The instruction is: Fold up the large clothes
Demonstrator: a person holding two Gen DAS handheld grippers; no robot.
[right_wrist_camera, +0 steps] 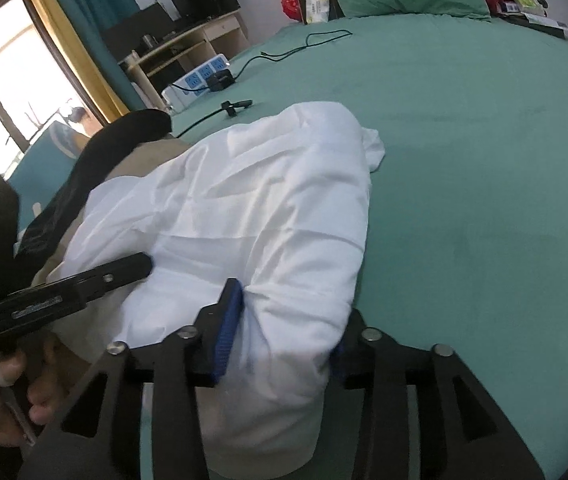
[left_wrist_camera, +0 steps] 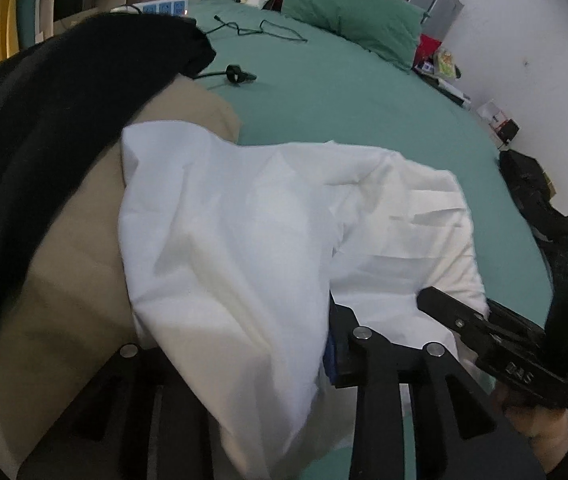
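Observation:
A white garment (left_wrist_camera: 244,220) lies bunched on the green bed sheet (left_wrist_camera: 364,100), partly over a beige garment (left_wrist_camera: 64,280). My left gripper (left_wrist_camera: 244,332) stands open with the white cloth draped over its gap. The cloth hides its left finger, and only the blue pad (left_wrist_camera: 330,356) of the right finger shows. In the right wrist view a thick fold of the white garment (right_wrist_camera: 244,200) fills the space between the blue pads (right_wrist_camera: 226,328) of my right gripper (right_wrist_camera: 284,320), whose jaws stand apart and open. Each view shows the other gripper (left_wrist_camera: 484,328) (right_wrist_camera: 84,280) close beside it.
A black garment (left_wrist_camera: 44,120) lies over the beige one at the left. A black cable (left_wrist_camera: 260,32) and a small clip (left_wrist_camera: 236,74) lie on the sheet beyond. A green pillow (left_wrist_camera: 348,12) and a tablet sit at the head. A power strip (right_wrist_camera: 200,80) rests at the bed's edge.

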